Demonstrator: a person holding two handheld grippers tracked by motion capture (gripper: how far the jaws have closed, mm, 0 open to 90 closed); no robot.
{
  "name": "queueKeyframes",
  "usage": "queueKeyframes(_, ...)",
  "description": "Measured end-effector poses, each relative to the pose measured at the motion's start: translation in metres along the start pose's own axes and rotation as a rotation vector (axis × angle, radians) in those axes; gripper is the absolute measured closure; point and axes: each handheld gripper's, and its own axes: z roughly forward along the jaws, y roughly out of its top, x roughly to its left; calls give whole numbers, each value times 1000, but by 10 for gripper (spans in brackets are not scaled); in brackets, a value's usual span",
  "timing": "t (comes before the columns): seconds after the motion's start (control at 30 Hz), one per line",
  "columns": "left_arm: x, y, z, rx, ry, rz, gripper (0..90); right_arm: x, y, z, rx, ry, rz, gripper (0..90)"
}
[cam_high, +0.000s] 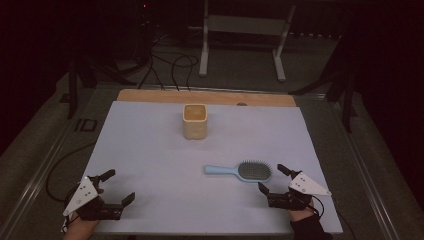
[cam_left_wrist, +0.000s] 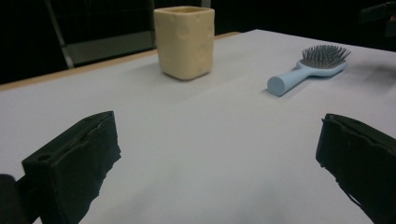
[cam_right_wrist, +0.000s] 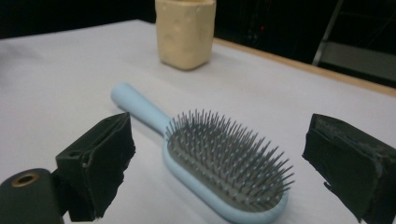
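A light blue hairbrush (cam_high: 240, 170) lies flat on the white table cover (cam_high: 150, 150), on the right side and near the front edge. Its grey bristles point up. Its round handle points to the left in the high view. No name, label or words can be read on the hairbrush.

The right gripper (cam_high: 272, 179) sits just beside the bristle end of the hairbrush, low over the table. Its two black jaws stand wide apart with nothing held. In the right gripper view the hairbrush (cam_right_wrist: 219, 163) lies ahead of the jaws, in the gap between them, and the pads do not touch it. A white three-cornered plate sits on top of the right gripper.

Farther back, near the middle of the table, stands a pale yellow cup (cam_high: 194, 121). It is upright, with bumpy sides and an open top. It is well apart from the hairbrush. No writing can be seen on it.

The left gripper (cam_high: 120, 186) is at the front left corner, far from the hairbrush. Its jaws are wide apart too and hold nothing. In the left gripper view there is bare white cover between the jaws.

Behind the cover a strip of wooden table edge (cam_high: 150, 95) shows. On the dark floor beyond lie black cables (cam_high: 170, 65), and a grey metal stand (cam_high: 240, 30) is there too.
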Motion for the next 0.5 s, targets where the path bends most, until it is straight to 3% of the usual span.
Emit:
queueKeyframes(0.37,-1,0,0,-10,3,2,0,4,-3,5,47,17,6,80)
queueKeyframes(0.5,-1,-1,-1,-5,2,5,0,8,-3,8,49,16,-23,80)
